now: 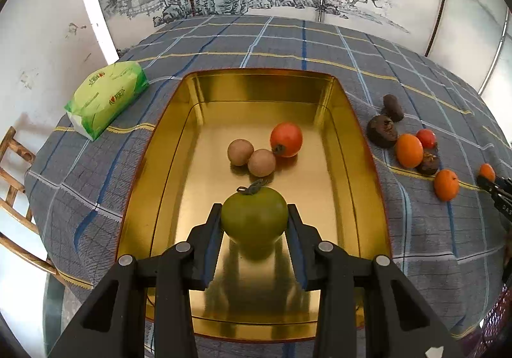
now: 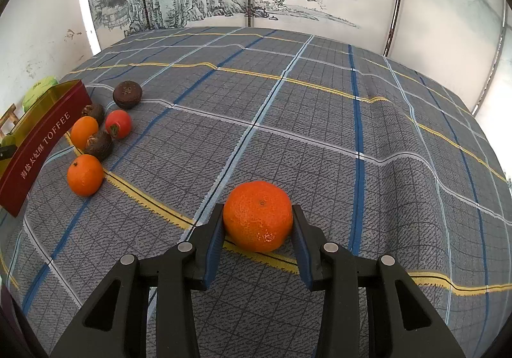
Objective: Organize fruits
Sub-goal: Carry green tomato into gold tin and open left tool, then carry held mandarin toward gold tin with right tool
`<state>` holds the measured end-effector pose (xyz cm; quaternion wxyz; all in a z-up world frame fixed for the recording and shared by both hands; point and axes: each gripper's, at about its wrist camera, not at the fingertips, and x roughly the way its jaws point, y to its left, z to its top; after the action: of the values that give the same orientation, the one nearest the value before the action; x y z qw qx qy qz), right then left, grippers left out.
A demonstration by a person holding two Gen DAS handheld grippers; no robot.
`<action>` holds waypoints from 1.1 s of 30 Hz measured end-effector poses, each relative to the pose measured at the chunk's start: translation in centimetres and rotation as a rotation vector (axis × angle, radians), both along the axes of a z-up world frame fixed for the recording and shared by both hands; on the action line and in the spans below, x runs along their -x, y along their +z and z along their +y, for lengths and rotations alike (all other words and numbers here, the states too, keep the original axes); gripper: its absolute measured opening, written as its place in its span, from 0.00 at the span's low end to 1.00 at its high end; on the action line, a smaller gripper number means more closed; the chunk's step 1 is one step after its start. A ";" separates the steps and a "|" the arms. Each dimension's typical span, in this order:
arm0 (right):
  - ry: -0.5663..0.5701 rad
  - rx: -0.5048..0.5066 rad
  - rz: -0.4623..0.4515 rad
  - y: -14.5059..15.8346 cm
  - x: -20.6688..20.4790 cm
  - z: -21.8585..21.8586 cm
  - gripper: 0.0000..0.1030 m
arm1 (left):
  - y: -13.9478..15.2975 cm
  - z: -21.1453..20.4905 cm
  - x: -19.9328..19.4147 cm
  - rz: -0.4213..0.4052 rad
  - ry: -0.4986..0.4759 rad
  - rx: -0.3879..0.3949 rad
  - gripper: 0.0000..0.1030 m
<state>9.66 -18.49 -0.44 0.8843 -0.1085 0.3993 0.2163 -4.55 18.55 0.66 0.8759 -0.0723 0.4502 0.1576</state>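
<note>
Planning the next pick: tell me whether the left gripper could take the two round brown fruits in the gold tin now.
Probably not: the left gripper is shut on a green fruit, though nothing blocks the brown fruits ahead.

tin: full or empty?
Partly filled. The gold tin holds two brown fruits and a red one; much bare floor shows.

right tongs (image 2: 258,220) clamp mandarin (image 2: 258,216) over plaid cloth (image 2: 352,134)

left gripper (image 1: 255,214) clamped, right gripper (image 2: 257,215) clamped
</note>
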 end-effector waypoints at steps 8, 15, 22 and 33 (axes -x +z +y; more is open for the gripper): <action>0.000 0.001 0.000 0.0 0.0 0.0 0.39 | -0.3 1.0 0.2 0.008 0.022 -0.004 0.33; 0.000 0.002 0.000 0.0 0.0 0.0 0.39 | -0.6 1.7 0.2 0.018 0.037 -0.007 0.33; 0.000 0.001 0.001 0.0 0.0 0.0 0.39 | -1.0 2.0 0.1 0.026 0.044 -0.014 0.34; 0.000 0.001 0.002 0.1 0.0 0.0 0.39 | 0.3 2.4 0.5 -0.031 0.050 -0.024 0.35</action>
<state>9.65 -18.48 -0.37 0.8840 -0.1084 0.4002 0.2161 -5.04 20.98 0.99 0.8794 -0.0752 0.4326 0.1837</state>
